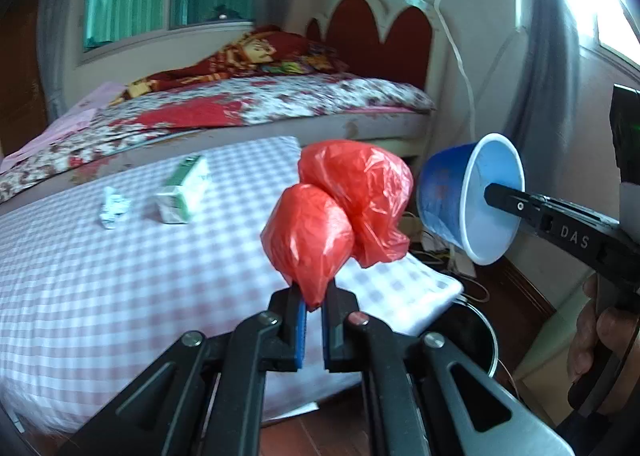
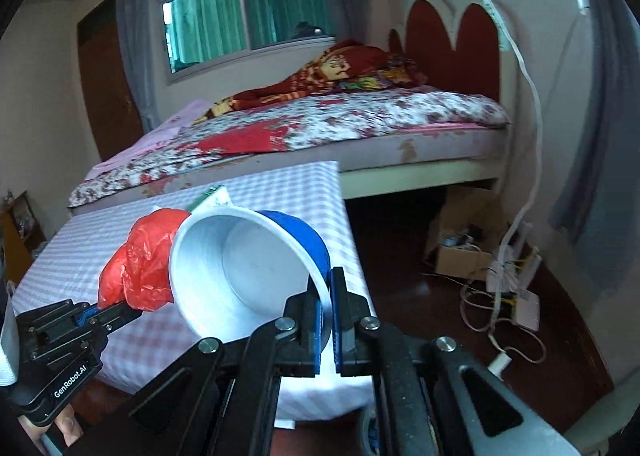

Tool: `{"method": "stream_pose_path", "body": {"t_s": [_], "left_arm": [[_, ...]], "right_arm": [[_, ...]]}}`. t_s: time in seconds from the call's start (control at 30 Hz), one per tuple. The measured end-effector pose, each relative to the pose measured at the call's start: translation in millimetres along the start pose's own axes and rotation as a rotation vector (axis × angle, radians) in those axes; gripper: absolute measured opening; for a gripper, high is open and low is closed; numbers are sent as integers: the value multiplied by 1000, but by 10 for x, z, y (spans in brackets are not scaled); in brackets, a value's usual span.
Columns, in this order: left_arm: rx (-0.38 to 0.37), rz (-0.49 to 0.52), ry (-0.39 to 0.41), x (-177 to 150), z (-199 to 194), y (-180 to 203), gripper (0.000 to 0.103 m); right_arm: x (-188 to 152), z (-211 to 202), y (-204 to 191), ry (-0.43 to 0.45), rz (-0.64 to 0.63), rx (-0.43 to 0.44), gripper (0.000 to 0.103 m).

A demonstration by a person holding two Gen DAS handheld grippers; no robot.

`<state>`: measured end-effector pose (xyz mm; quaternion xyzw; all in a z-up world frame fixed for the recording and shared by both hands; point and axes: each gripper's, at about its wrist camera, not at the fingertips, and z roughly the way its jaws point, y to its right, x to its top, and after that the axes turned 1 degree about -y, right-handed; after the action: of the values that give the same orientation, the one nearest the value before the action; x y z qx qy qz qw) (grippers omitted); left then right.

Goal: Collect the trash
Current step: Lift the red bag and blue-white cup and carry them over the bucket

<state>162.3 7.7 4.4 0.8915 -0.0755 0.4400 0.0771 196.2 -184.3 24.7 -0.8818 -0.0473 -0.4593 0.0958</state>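
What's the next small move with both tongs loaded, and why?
Probably carry both over the dark bin at the table's corner and release. The left tongs pinch the red bag, the right tongs clamp the blue cup's rim.

"das" on right tool [image 1: 490,191], "genrobot.ai" on left tool [image 2: 132,312]

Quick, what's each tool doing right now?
Left tool: closed on the red bag.
Right tool: closed on the blue cup's rim.
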Motion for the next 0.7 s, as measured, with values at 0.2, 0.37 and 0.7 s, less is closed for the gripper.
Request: {"method": "stream_pose_path", "body": {"t_s": [0.2,0.37,0.7], "left_arm": [[-69,35,-39,-131,112,362,6],[-119,75,-83,-280,226,701,6],[-205,121,-167,-534,470,1239,6]], "right_arm": [[-224,-100,363,-32,21,-65,4],[-430,-198,650,-60,36,-116,4],[-900,-285,1163,-140,75,-191,4]]}}
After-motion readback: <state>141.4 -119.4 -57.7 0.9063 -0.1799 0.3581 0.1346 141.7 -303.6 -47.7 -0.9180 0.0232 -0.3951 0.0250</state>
